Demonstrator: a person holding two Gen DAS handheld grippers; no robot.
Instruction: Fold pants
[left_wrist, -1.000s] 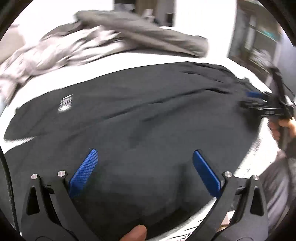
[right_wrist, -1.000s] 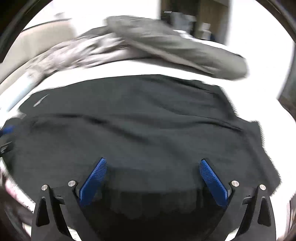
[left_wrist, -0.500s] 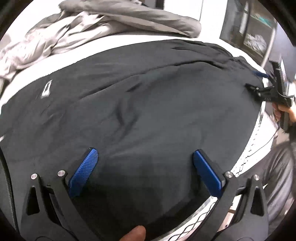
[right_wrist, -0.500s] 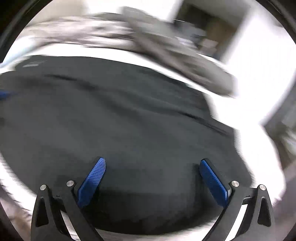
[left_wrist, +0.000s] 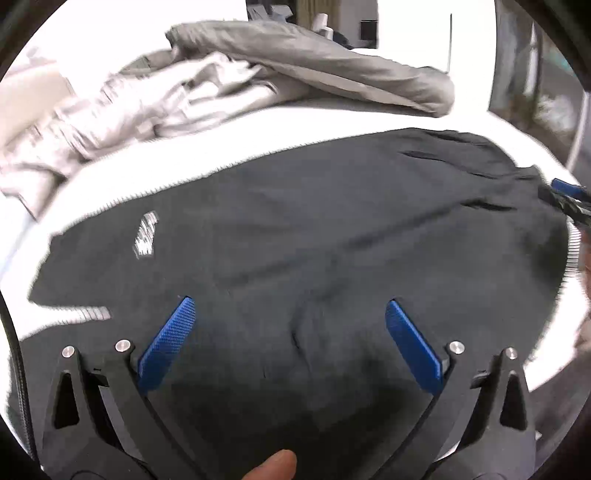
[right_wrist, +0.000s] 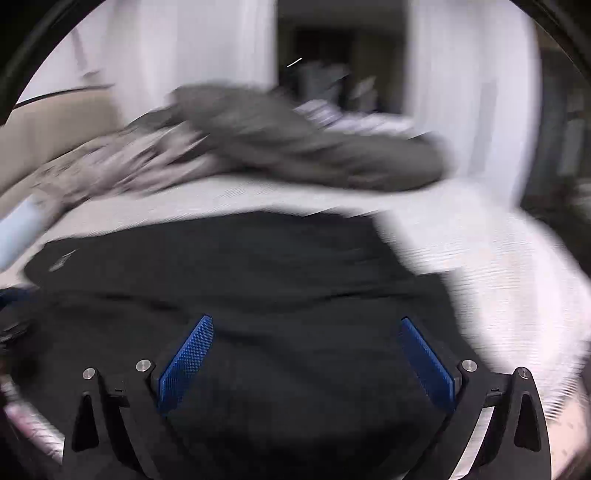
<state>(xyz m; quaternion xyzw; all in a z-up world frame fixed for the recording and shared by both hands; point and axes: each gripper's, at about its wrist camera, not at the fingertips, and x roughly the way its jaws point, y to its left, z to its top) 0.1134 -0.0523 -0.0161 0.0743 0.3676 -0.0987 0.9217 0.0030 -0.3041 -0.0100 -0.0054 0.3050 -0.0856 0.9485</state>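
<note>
Black pants (left_wrist: 303, 236) lie spread flat on a white bed, with a small white logo (left_wrist: 146, 236) toward the left end. My left gripper (left_wrist: 290, 306) hovers just above the near part of the cloth, blue pads wide apart and nothing between them. The right wrist view is blurred; there the pants (right_wrist: 258, 288) fill the lower half and my right gripper (right_wrist: 306, 325) stands open over them, empty. The right gripper's blue tip (left_wrist: 569, 195) also shows at the far right edge of the left wrist view, over the pants' end.
A crumpled grey duvet (left_wrist: 280, 70) lies heaped along the far side of the bed. White sheet (left_wrist: 258, 136) shows between it and the pants. A beige headboard (right_wrist: 55, 122) is at the left. A thumb tip (left_wrist: 273, 465) pokes in at the bottom.
Both cameras have swung: the left view pulled back so the duvet and the pants' left end show again. The right view tilted up toward the wall. Both grippers stayed open.
</note>
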